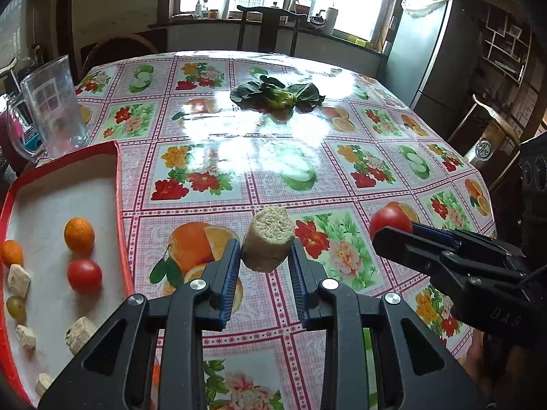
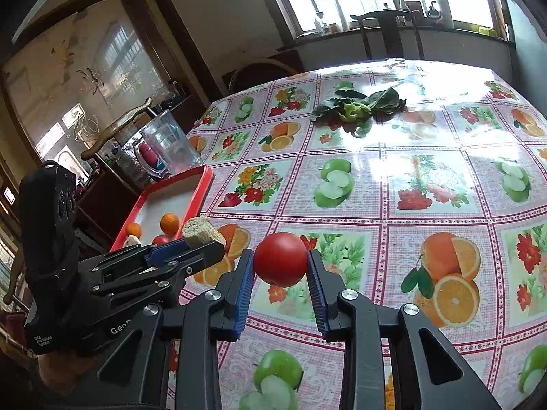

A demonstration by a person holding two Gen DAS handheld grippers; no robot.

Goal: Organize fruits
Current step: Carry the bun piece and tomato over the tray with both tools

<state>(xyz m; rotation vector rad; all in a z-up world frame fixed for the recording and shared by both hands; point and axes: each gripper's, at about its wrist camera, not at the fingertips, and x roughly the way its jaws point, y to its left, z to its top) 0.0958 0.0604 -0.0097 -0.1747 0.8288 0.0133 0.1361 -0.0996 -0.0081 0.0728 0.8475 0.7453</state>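
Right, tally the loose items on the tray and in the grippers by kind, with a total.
Oranges: 2
Red tomatoes: 2, one in the right gripper
Green grape: 1
Beige chunks: 5, one in the left gripper
Total: 10

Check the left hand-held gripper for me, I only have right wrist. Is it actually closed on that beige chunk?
Observer: Yes. Left wrist shows both pads of the left hand-held gripper against the beige chunk.
Operator: Tray contents? That hand-held gripper blocks its near end.
Observer: The near end of the red tray holds a green fruit and four pale chunks.
Operator: The tomato in there, is it whole?
Observer: Yes, the tray tomato is whole, just nearer than the bigger orange.
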